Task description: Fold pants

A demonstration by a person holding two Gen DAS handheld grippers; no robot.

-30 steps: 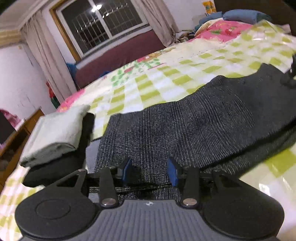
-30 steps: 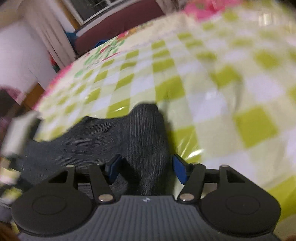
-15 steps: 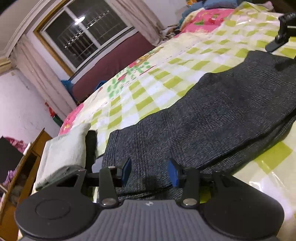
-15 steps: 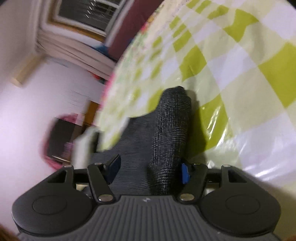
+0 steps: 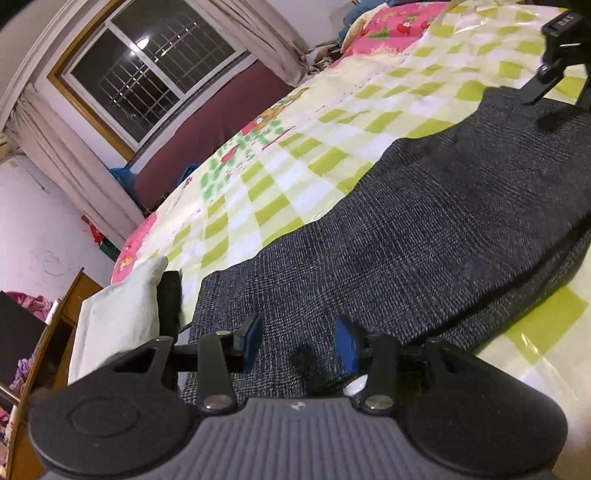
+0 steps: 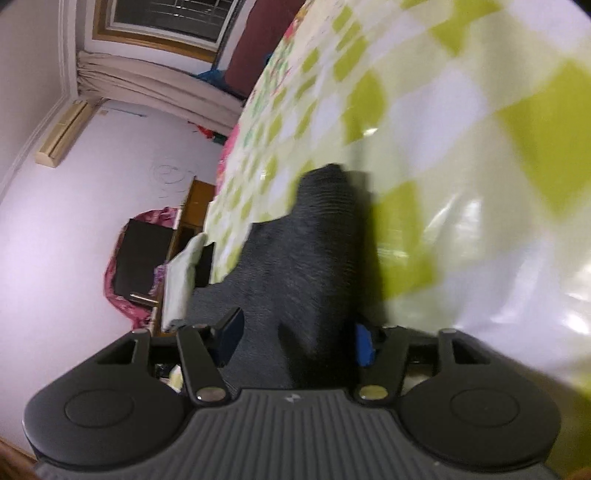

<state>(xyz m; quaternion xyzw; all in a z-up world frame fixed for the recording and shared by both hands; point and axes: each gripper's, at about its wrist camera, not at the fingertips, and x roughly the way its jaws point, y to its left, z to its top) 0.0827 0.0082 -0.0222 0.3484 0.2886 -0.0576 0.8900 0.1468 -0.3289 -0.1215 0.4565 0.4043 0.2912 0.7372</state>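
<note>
Dark grey pants (image 5: 424, 221) lie lengthwise across the green-and-white checked bed cover (image 5: 295, 155). My left gripper (image 5: 299, 343) hovers low over their near left end; its blue pads stand apart with flat cloth beneath and nothing pinched, so it is open. At the top right of the left wrist view, the other gripper's black body (image 5: 554, 66) stands at the pants' far end. In the right wrist view, my right gripper (image 6: 297, 339) straddles a raised ridge of the pants (image 6: 317, 258). The ridge lies against the right pad, and the left pad is clear of it.
A folded pale green cloth (image 5: 118, 317) rests on a black item at the bed's left edge, also visible as the pale cloth (image 6: 181, 273). A wooden cabinet (image 5: 62, 314) stands beyond that edge. Window and curtains are on the far wall, and pink bedding (image 5: 391, 22) lies at the head.
Both views have rolled. The right gripper has sunk toward the bed with the pants' ridge still between its fingers. The left gripper has shifted slightly along the pants' end.
</note>
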